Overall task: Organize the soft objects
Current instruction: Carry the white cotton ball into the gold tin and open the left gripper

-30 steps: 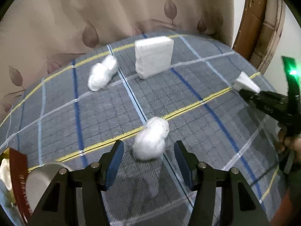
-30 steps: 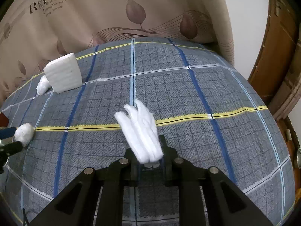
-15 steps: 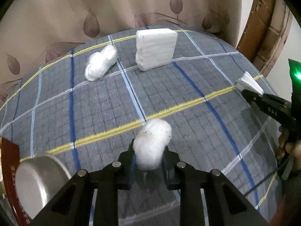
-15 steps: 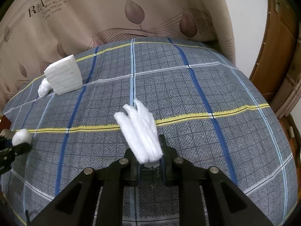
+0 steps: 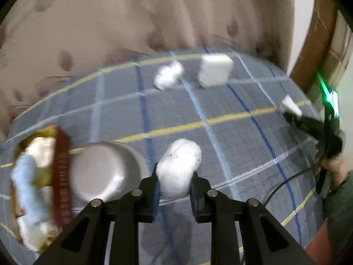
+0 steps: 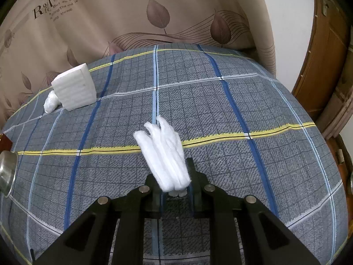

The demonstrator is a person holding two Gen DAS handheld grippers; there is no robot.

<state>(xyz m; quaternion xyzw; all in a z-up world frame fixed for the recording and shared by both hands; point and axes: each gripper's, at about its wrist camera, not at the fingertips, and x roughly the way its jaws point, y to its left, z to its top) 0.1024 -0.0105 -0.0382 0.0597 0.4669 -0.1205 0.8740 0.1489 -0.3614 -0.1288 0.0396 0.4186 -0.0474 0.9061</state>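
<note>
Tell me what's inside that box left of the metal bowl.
The box holds white soft pieces and a light blue one. The view is blurred, and its red flap hides whatever lies beneath or behind.

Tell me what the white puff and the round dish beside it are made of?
The fluffy white puff looks like cotton wool: matte, fuzzy-edged, squashed between the jaws. The round grey dish seems metal, probably steel: smooth with a bright glint, though blurred.
</note>
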